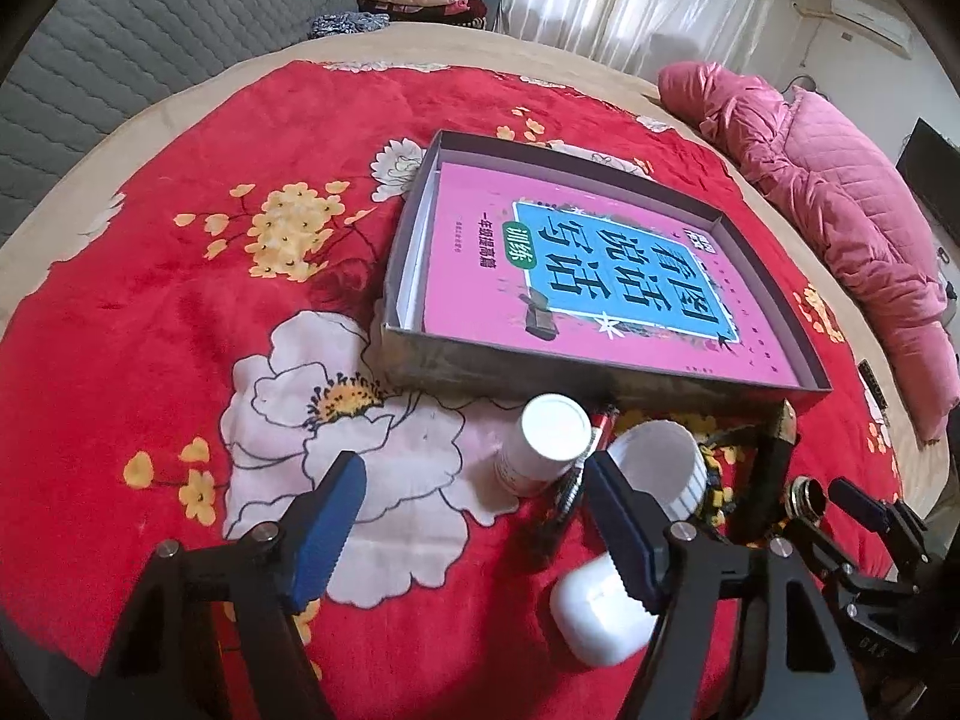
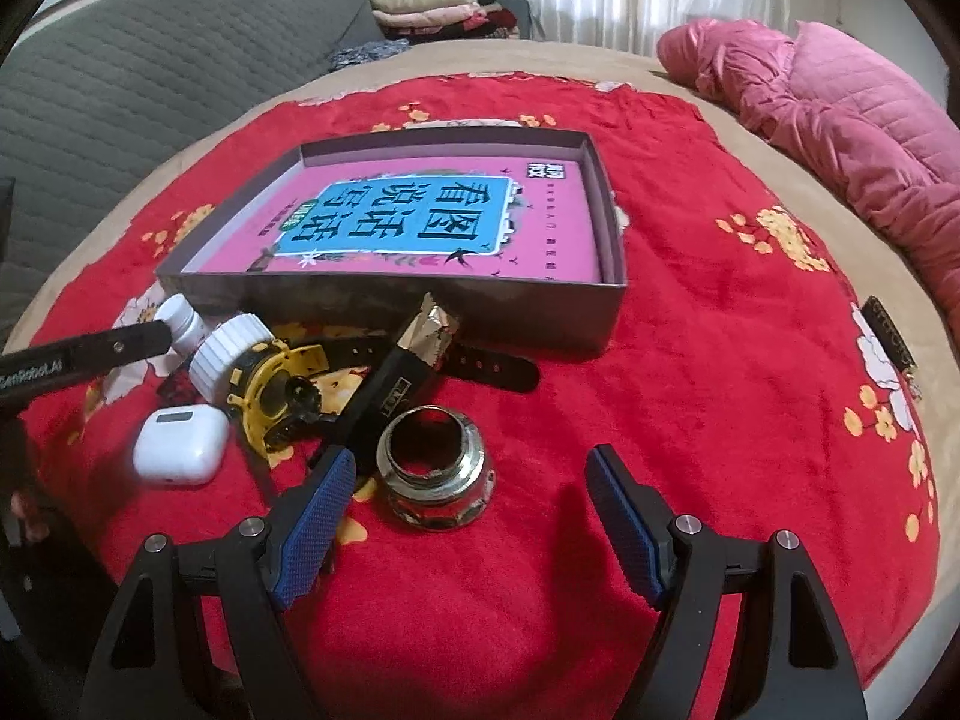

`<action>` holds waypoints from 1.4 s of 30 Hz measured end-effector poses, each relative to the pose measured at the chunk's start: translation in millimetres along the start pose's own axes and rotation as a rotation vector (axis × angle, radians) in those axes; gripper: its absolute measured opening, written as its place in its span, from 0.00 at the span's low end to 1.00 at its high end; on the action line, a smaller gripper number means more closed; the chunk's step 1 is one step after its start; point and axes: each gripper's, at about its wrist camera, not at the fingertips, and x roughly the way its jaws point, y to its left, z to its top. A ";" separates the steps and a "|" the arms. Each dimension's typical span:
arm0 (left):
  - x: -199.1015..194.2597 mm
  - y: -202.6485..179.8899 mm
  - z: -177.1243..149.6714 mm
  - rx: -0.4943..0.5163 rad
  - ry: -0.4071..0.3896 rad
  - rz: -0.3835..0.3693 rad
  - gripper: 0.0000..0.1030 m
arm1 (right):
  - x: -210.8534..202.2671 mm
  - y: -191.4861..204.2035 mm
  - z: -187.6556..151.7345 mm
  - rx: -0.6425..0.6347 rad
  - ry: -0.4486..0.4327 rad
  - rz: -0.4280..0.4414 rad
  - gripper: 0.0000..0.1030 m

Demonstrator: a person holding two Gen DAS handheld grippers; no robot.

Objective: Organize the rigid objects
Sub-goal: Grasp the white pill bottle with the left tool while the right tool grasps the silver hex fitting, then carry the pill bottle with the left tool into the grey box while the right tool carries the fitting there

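A shallow grey box (image 1: pixel 408 252) (image 2: pixel 420 300) with a pink book in it lies on the red flowered blanket. In front of it is a cluster: a white pill bottle (image 1: pixel 549 441) (image 2: pixel 180 315), a white ribbed cap (image 1: pixel 660 462) (image 2: pixel 231 354), a white earbud case (image 1: pixel 594 618) (image 2: pixel 177 444), a yellow-black watch (image 2: pixel 282 384), a black bar with a foil end (image 2: pixel 396 384) and a metal nut (image 2: pixel 435 474). My left gripper (image 1: pixel 474 498) is open, the bottle just beyond its tips. My right gripper (image 2: pixel 469 456) is open around the nut, its pads apart from it.
A pink quilted jacket (image 2: pixel 840 108) lies along the bed's right side. Folded clothes (image 2: pixel 432 6) and a grey padded headboard (image 2: pixel 150 72) are at the back. A black tag (image 2: pixel 894 336) lies near the blanket's right edge. Bare blanket (image 1: pixel 180 312) stretches left of the box.
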 end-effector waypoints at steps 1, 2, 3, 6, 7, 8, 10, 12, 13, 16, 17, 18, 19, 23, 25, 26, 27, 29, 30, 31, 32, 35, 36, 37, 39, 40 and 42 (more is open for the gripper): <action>2.2 -0.6 0.6 0.003 0.004 0.002 0.69 | 1.0 0.8 0.3 -0.005 -0.001 0.001 0.77; 3.6 -0.6 1.0 0.006 0.006 0.000 0.68 | 1.9 1.6 0.8 -0.008 -0.003 0.001 0.77; 5.1 -1.1 1.7 0.007 0.006 -0.003 0.66 | 3.0 1.5 0.9 -0.011 -0.004 0.001 0.77; 10.3 -2.2 3.4 0.015 0.012 -0.006 0.64 | 4.5 2.4 0.8 -0.010 -0.003 0.003 0.75; 11.9 -3.7 3.8 0.021 0.015 -0.011 0.62 | 5.2 2.1 0.9 -0.009 -0.003 0.003 0.73; 13.2 -5.3 4.3 0.027 0.015 -0.014 0.61 | 5.5 1.9 0.9 -0.008 -0.003 0.002 0.72; 15.8 -9.0 5.5 0.041 0.015 -0.020 0.59 | 6.8 0.9 1.4 -0.008 -0.003 0.001 0.66; 17.7 -10.1 6.3 0.047 0.013 -0.029 0.56 | 8.0 0.5 1.4 -0.008 -0.003 0.003 0.61; 18.5 -10.6 7.1 0.047 0.014 -0.039 0.54 | 9.0 0.3 1.1 -0.009 -0.002 0.005 0.60; 20.9 -11.4 9.6 0.047 0.012 -0.063 0.49 | 10.7 1.4 -0.1 -0.017 -0.003 0.014 0.55; 21.4 -11.4 10.0 0.048 0.011 -0.064 0.49 | 10.8 2.3 -0.3 -0.021 -0.005 0.016 0.53; 22.1 -11.3 10.6 0.049 0.010 -0.064 0.46 | 10.8 3.3 -0.5 -0.027 -0.007 0.017 0.51; 22.9 -11.7 11.1 0.052 0.008 -0.065 0.42 | 11.1 4.7 -0.9 -0.034 -0.008 0.017 0.48; 26.9 -12.6 12.1 0.063 0.016 -0.072 0.31 | 13.1 6.1 -2.5 -0.039 -0.003 0.031 0.43; 28.4 -13.2 11.8 0.065 0.019 -0.079 0.29 | 12.9 5.9 -2.6 -0.039 -0.007 0.038 0.39; 28.8 -13.1 11.5 0.066 0.019 -0.084 0.27 | 12.3 6.0 -2.5 -0.040 -0.010 0.039 0.38; 29.3 -13.4 11.7 0.068 0.020 -0.088 0.26 | 12.1 6.0 -2.6 -0.041 -0.011 0.039 0.37; 29.7 -13.6 12.2 0.069 0.018 -0.090 0.26 | 11.6 5.6 -2.6 -0.039 -0.014 0.041 0.37; 29.8 -13.0 12.4 0.067 0.017 -0.093 0.26 | 11.3 6.0 -2.4 -0.039 -0.017 0.040 0.37; 29.9 -12.5 12.5 0.065 0.017 -0.097 0.26 | 9.9 5.5 -1.9 -0.038 -0.024 0.038 0.37; 29.7 -11.9 12.5 0.062 0.017 -0.102 0.26 | 8.1 4.7 -1.3 -0.036 -0.032 0.036 0.37; 26.5 -10.8 12.7 0.055 0.013 -0.115 0.26 | 1.2 -0.7 1.1 -0.021 -0.054 0.038 0.37; 24.9 -10.5 12.8 0.055 0.010 -0.119 0.26 | -0.6 -2.5 2.0 -0.016 -0.058 0.039 0.37; 22.6 -10.4 13.0 0.056 0.004 -0.123 0.26 | -3.0 -4.2 2.6 -0.011 -0.065 0.040 0.37; 18.1 -10.3 12.8 0.060 -0.007 -0.126 0.26 | -6.2 -6.2 4.1 -0.007 -0.076 0.038 0.37; 15.9 -10.2 12.9 0.059 -0.012 -0.128 0.26 | -7.6 -6.7 4.7 -0.005 -0.080 0.038 0.37; 12.1 -9.8 13.1 0.056 -0.018 -0.134 0.26 | -10.8 -7.6 6.1 -0.003 -0.093 0.038 0.37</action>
